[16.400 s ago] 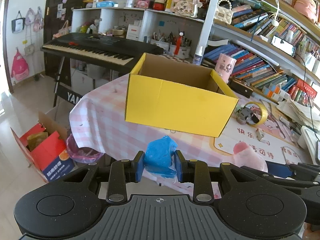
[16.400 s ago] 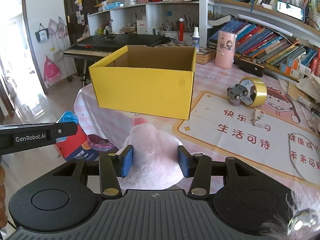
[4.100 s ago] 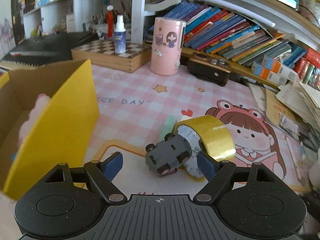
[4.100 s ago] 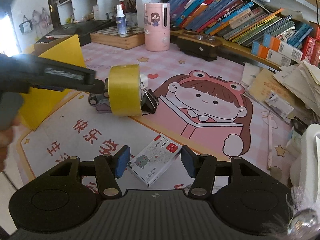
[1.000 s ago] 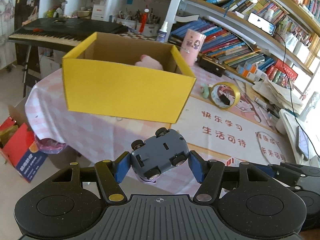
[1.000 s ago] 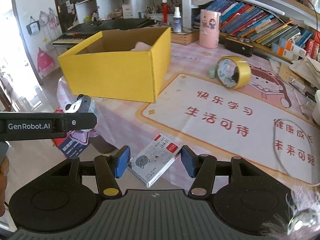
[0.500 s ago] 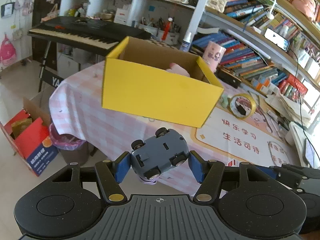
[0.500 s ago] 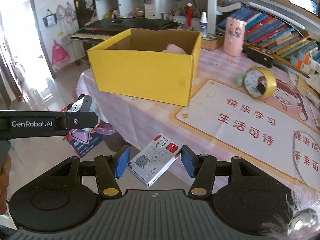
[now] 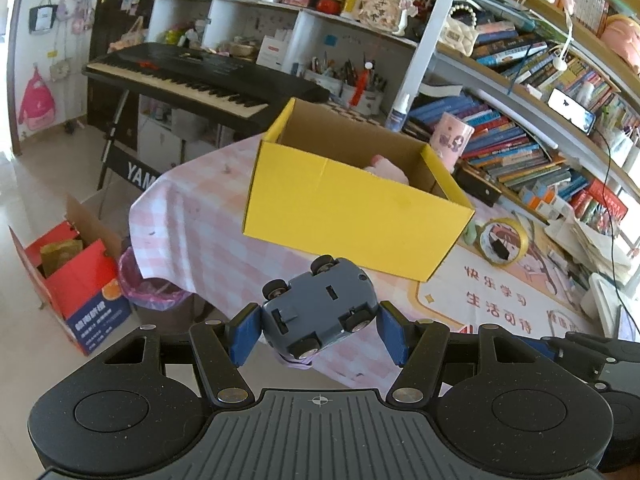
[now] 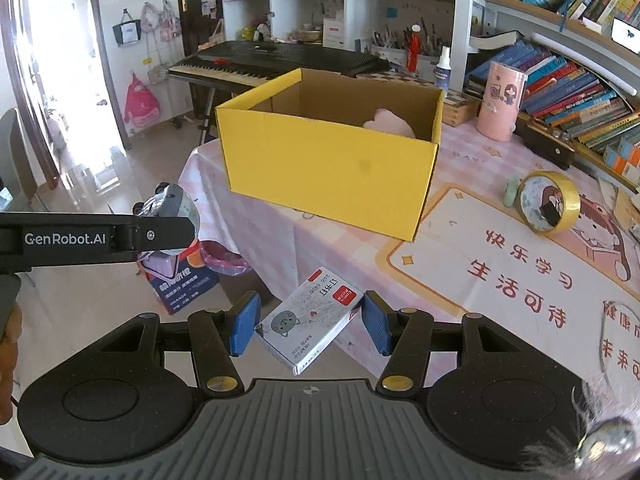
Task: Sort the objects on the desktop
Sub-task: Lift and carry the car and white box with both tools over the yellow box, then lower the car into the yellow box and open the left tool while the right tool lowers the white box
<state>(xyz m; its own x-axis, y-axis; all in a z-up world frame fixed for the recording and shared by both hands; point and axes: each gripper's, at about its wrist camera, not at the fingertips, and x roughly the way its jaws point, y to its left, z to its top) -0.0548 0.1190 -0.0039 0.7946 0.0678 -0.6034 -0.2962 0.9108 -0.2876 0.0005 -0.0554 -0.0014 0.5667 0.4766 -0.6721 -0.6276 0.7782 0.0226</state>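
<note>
While I hold both tools out in front of the table edge, my left gripper (image 9: 319, 329) clamps a grey toy car (image 9: 320, 312) between its blue pads, the car turned underside up with its wheels showing. My right gripper (image 10: 308, 326) is closed on a small staple box (image 10: 310, 319), white with a cat drawing and a red label, gripped at its two ends and tilted. In the right wrist view the left tool appears as a black bar at the left, with the car visible at its tip. The yellow cardboard box (image 10: 328, 168) stands open on the pink checked tablecloth (image 9: 188, 216), beyond both grippers and apart from them; a pink plush (image 10: 388, 122) lies inside near its far right corner. To the right of the box, a roll of yellow tape (image 10: 550, 204) stands on edge on the printed desk mat (image 10: 500, 264), with a black binder clip (image 10: 548, 211) inside its ring. A pink cylindrical holder (image 10: 502, 100) stands farther back, near the shelved books.
</note>
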